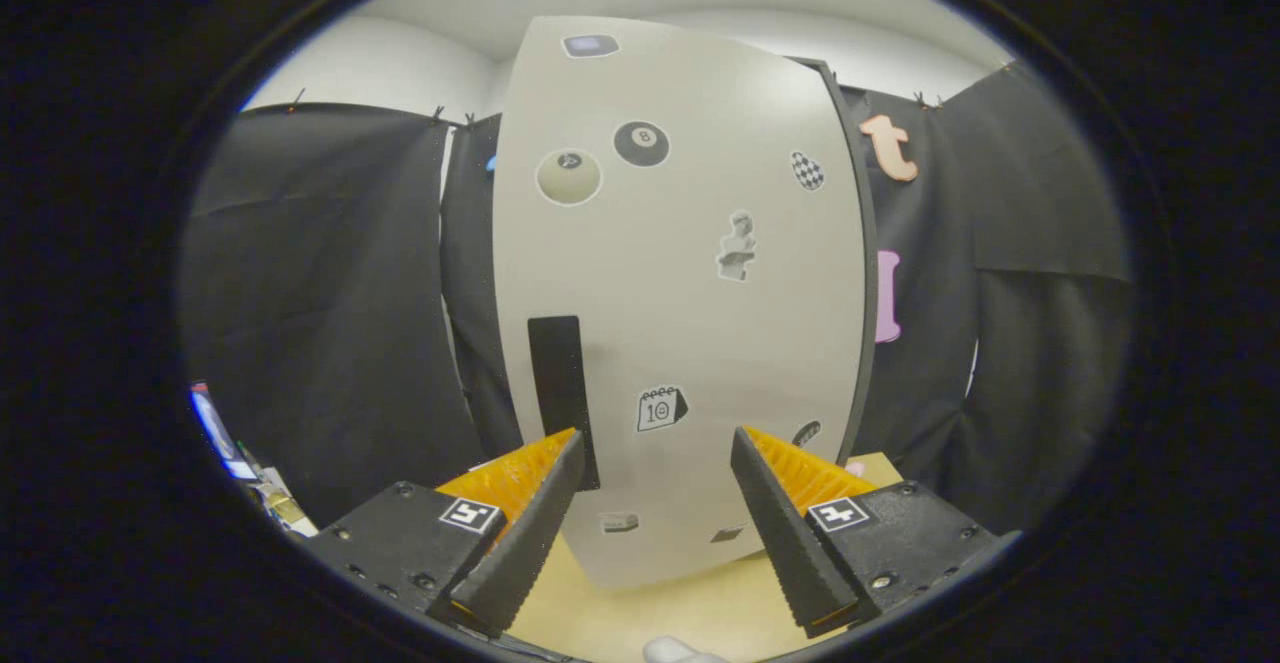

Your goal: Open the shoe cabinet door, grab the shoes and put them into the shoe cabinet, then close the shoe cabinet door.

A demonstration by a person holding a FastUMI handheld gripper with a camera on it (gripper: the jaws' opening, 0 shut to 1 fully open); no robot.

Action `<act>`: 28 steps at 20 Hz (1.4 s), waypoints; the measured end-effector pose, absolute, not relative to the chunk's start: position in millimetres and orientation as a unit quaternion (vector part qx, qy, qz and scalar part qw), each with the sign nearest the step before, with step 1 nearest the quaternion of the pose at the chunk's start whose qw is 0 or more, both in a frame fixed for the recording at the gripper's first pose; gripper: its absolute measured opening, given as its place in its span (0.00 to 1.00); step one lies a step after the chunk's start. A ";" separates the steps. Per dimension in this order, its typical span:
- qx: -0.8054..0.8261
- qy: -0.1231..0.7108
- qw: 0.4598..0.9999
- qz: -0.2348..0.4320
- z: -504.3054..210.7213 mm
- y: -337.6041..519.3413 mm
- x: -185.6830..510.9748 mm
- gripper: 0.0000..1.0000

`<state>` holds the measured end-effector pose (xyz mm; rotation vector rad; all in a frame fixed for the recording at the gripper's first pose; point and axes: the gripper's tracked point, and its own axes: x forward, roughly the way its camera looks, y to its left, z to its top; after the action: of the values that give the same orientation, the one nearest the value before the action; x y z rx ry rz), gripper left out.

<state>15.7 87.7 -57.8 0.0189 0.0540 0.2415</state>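
Your tool (657,488) has its fingers spread wide with nothing between them, held over the pale wooden counter (640,613). Just ahead stands the shoe cabinet door (690,323), shut and dotted with stickers; its dark vertical handle (560,393) sits just beyond your left finger (520,543).

Claw (657,488) level, pointing forward, with its two fingers (520,533) spread wide apart and nothing held between them. Both fingers rise from the lower part of the gripper view and converge slightly toward their tips. The ribbed inner pads face each other across an open gap. Each finger mount carries a small square marker tag on its top face. Tips are not in contact with anything; both hang free.
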 end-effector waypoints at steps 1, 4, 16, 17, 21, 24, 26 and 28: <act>0.012 0.029 0.993 0.117 -56.5 85.1 15.0 0.97; 0.016 0.027 0.994 0.105 -52.4 77.3 12.8 0.97; 0.007 0.001 0.998 0.059 -12.8 39.8 -15.1 0.97; 0.006 0.001 0.999 0.054 -8.7 34.8 -18.4 0.97; 0.016 0.000 0.999 0.045 1.8 18.3 -30.0 0.97; 0.018 -0.001 0.999 0.038 11.3 5.7 -37.8 0.97; 0.017 -0.007 0.999 0.032 20.4 -4.1 -43.8 0.97; 0.012 -0.010 1.000 0.026 25.6 -12.0 -48.8 0.97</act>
<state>-48.8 -12.0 25.6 0.0231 -0.0208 0.0511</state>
